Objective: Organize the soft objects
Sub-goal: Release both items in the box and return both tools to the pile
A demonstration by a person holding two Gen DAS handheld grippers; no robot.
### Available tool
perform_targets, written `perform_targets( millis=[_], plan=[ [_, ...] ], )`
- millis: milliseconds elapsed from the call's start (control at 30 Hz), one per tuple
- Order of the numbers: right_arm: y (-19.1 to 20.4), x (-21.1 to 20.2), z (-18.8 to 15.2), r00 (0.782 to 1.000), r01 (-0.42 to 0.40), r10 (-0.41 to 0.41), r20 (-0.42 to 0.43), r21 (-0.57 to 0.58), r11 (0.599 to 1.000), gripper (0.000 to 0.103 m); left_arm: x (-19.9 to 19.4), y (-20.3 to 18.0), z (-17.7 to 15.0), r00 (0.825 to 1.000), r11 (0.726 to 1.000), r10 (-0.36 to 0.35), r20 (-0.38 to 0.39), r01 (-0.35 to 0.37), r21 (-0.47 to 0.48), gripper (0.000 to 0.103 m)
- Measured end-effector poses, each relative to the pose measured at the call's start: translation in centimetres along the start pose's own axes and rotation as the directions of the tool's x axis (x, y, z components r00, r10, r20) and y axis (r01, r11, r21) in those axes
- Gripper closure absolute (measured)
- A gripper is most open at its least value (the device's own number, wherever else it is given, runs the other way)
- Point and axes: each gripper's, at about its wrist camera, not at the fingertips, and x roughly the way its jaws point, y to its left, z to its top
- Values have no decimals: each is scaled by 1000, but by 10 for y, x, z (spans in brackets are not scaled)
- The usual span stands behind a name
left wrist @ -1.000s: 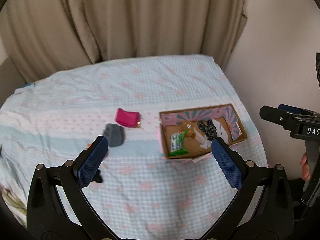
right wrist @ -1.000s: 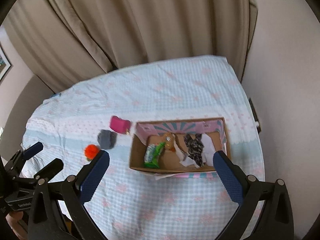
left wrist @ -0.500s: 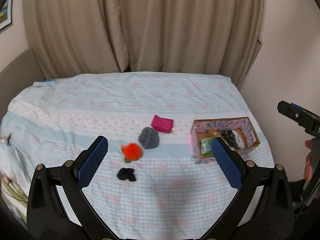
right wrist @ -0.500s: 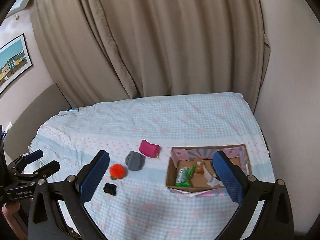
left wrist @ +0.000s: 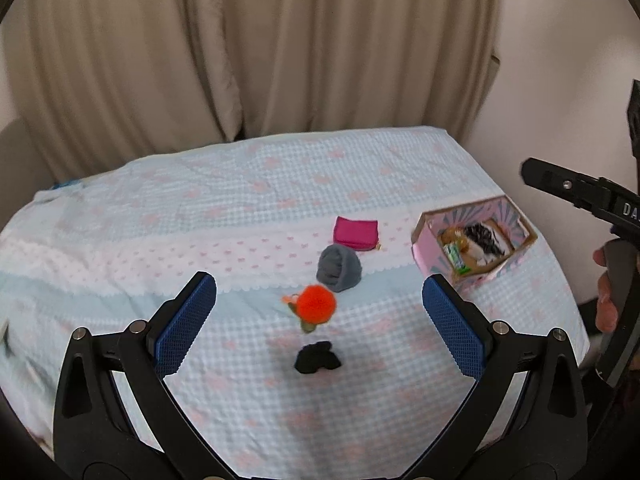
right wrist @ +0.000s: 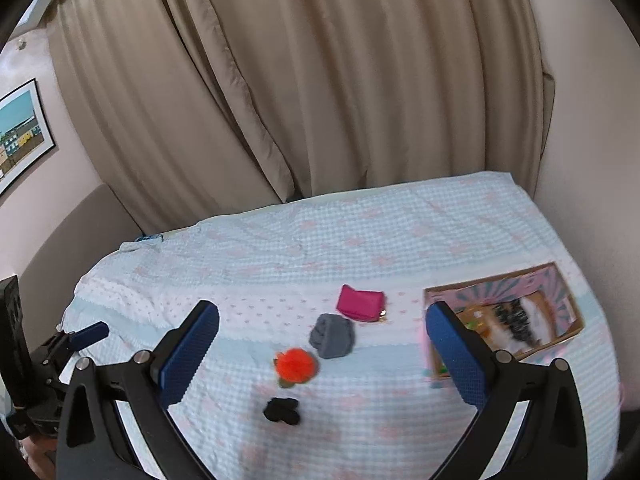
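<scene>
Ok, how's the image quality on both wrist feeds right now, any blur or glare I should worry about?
Left wrist view: mostly sharp, soft even light, no glare; orange pom-pom slightly smeared, bed edge bowed by the fisheye. Right wrist view: motion blur at the right, cardboard box and its contents smeared; grey sock bundle readable.

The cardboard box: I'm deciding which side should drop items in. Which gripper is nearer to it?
Right. The right gripper has one finger overlapping the cardboard box at its near left corner; the left gripper sits further left, facing the orange pompom.
</scene>
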Motion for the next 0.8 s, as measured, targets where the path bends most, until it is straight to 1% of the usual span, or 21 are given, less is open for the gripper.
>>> perform_targets(
  millis=[133,233,333,500,700,800],
  plan=[
    [16,41,-17,1000,1,0,-27,16,1000,0,37,24,-8,999,998,-51,-11,51,21,0],
    [18,83,-30,997,5,-2,-72,41,999,0,81,39,-19,994,995,-95,-54,96,10,0],
    [14,118,-42,994,3,6,-111,76,997,0,121,47,-34,989,992,-128,-80,127,-13,0],
    [7,177,-65,984,11,4,-176,80,997,0,186,50,-63,982,988,-152,-114,150,-28,0],
    [-8,246,-90,973,4,15,-229,83,997,0,253,44,-92,975,986,-163,-151,164,-4,0],
    [-15,275,-97,969,0,21,-248,83,997,0,283,41,-104,967,983,-183,-179,181,-28,1]
  ],
)
